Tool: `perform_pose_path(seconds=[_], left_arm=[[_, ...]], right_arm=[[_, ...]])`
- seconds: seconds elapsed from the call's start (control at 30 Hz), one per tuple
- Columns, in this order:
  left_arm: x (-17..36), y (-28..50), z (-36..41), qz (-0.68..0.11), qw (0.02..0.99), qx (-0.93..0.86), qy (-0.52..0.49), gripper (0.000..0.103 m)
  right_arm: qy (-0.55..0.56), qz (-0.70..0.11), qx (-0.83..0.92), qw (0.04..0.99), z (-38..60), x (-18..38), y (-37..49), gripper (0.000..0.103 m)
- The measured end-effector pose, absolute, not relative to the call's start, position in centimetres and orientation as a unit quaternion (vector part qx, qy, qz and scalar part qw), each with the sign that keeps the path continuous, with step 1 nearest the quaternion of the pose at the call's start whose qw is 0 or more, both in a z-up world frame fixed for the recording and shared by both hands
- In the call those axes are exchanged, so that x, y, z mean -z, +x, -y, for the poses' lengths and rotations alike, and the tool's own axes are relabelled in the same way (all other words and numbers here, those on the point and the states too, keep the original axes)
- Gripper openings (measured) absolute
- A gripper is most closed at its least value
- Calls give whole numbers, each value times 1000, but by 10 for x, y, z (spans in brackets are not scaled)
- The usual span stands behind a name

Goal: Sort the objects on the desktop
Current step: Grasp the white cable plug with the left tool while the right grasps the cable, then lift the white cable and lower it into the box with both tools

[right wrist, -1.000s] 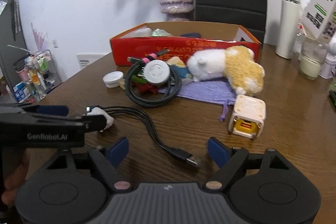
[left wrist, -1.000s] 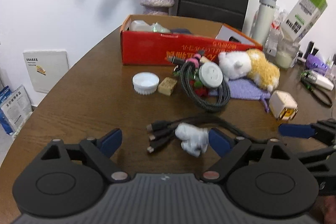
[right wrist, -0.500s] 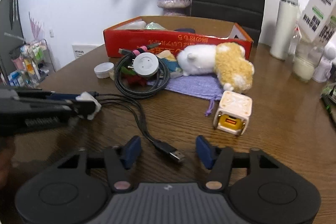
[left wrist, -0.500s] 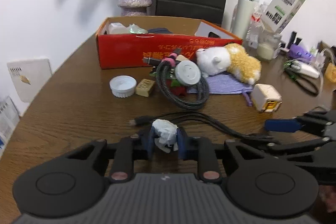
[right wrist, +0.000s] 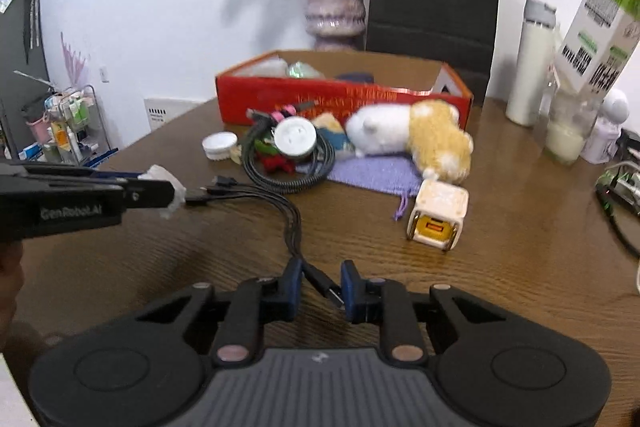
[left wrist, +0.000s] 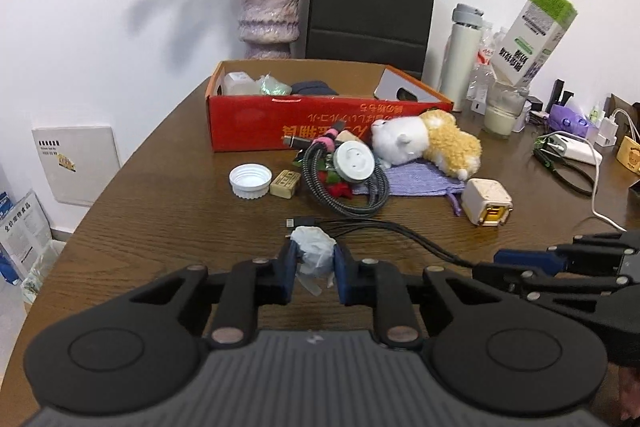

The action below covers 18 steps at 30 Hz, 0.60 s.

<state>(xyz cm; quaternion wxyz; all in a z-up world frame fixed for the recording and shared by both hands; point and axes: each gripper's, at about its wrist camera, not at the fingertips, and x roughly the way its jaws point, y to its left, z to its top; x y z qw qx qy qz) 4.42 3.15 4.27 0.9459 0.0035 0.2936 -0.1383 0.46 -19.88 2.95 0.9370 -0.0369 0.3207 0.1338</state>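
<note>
A crumpled white paper wad (left wrist: pixel 312 251) is pinched between the blue pads of my left gripper (left wrist: pixel 314 259), just above the table. From the right wrist view the left gripper (right wrist: pixel 162 187) reaches in from the left with the wad (right wrist: pixel 160 171) at its tip. The jaws of my right gripper (right wrist: pixel 320 277) are closing, and the plug end of a black multi-headed cable (right wrist: pixel 291 215) lies slanted between the pads, touching both. The cable (left wrist: pixel 400 230) runs across the table to the right gripper (left wrist: pixel 516 261). A red cardboard box (left wrist: pixel 256 123) stands open behind.
In front of the box lie a white cap (left wrist: pixel 250 181), a small beige block (left wrist: pixel 285 183), a coiled cable with a round white plug (left wrist: pixel 354 159), a plush toy (left wrist: pixel 432 143) on a purple pouch (left wrist: pixel 416 183), and a cream cube (left wrist: pixel 486 201). A vase, black bag, bottle and jar stand behind.
My left gripper closed on the white wad and raised it slightly. My right gripper's jaws came together around the cable's plug end. Both views pulled back a little.
</note>
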Motion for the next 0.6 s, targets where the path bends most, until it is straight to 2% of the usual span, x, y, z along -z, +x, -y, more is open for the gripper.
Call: perform_pose_path(seconds=[0.33,0.6], left_arm=[[-64,9,-32,-262,954,147,-13,21],[-78,-3,-37,-245,957,153,-31,21]], right_arm=[[-14,-246,-163,955,210,-77,-45,19],[-39,-196,-157,967,208,-103,-74,20]])
